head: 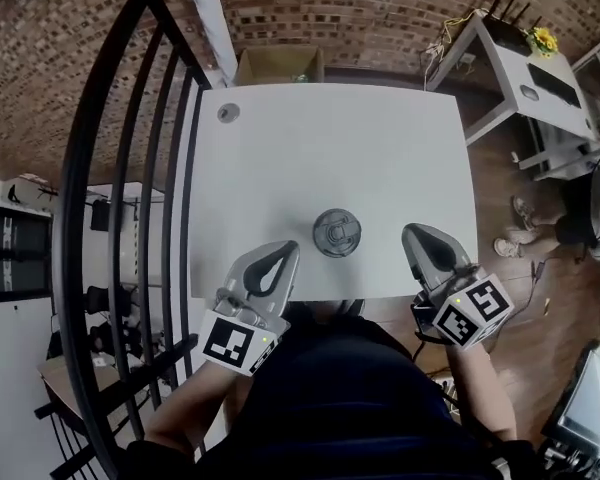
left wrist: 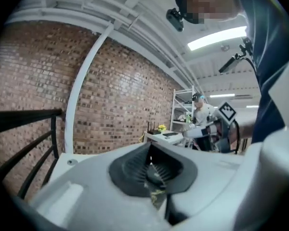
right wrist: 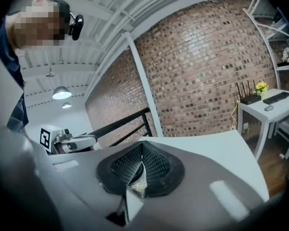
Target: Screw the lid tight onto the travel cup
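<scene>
The cup (head: 336,233) stood upright on the white desk (head: 330,138), near its front edge, between the two tools and touching neither. The left tool (head: 278,260) was closed with nothing between its jaws, near the cup's left. The right tool (head: 422,245) was also closed and empty, near the cup's right.
</scene>
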### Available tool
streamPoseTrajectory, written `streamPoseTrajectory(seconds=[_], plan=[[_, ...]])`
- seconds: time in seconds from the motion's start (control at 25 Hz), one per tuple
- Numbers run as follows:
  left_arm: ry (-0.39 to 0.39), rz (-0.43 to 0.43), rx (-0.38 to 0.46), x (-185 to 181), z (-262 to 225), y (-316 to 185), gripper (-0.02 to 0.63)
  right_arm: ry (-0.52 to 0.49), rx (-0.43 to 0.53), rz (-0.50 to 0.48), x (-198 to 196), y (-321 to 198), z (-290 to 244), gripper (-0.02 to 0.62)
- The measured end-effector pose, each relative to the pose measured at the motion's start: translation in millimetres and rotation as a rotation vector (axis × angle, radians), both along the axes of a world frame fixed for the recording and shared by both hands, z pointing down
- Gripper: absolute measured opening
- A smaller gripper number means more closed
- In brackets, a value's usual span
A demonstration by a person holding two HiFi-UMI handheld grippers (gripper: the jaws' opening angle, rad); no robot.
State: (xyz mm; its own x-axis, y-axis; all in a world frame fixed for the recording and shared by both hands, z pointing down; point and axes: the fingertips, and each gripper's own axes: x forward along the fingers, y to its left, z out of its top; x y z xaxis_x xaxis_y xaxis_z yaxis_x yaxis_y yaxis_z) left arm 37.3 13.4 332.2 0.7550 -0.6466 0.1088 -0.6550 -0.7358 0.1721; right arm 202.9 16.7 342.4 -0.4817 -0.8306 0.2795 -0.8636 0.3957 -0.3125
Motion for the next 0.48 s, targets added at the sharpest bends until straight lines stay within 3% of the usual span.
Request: streamPoseTrajectory(seconds=[0.24, 0.48], plan=[[-0.001, -0.095, 0.036, 49, -28, 25, 0.006, 0.080, 0.202, -0.051, 13, 21, -30, 0.011], [-0.056, -0.159, 0.043, 67, -29, 48, 0.006, 0.061, 0.262, -0.101, 26, 37, -37, 0.011]])
